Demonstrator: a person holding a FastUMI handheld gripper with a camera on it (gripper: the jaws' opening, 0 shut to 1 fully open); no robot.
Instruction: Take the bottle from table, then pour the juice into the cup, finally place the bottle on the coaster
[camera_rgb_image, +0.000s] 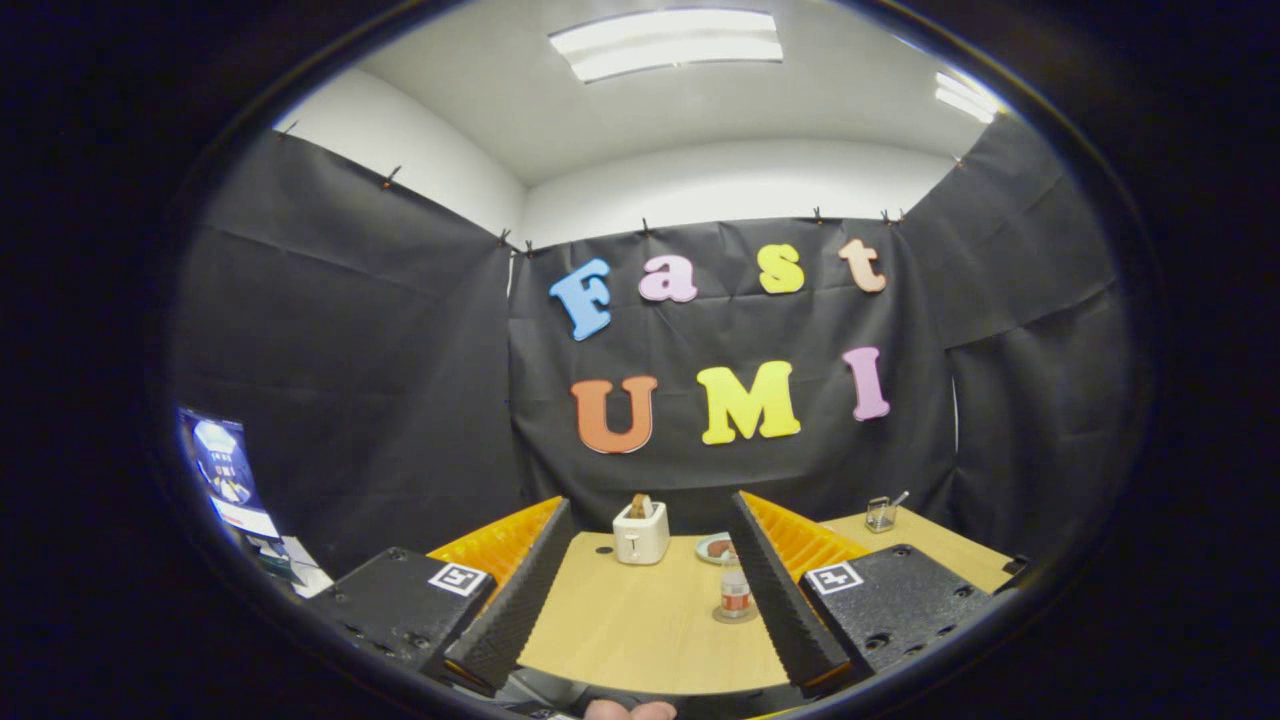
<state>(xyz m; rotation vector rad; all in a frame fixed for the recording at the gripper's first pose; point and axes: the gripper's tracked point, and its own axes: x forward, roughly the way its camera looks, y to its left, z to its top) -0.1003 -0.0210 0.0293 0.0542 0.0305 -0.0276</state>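
A small clear bottle (735, 590) with an orange label stands upright on a round coaster (717, 616) on the wooden table (640, 625). It sits between my fingers, close against the inner side of the right finger (775, 580). My gripper (650, 502) is open wide and holds nothing. A glass cup (880, 514) with a thin stick or spoon in it stands at the table's far right, beyond the right finger.
A white toaster (640, 534) with a slice of bread in it stands at the far edge, straight ahead. A small plate (714, 547) lies to its right, behind the bottle. A screen (226, 468) hangs at the left. Part of a hand (630, 710) shows below the fingers.
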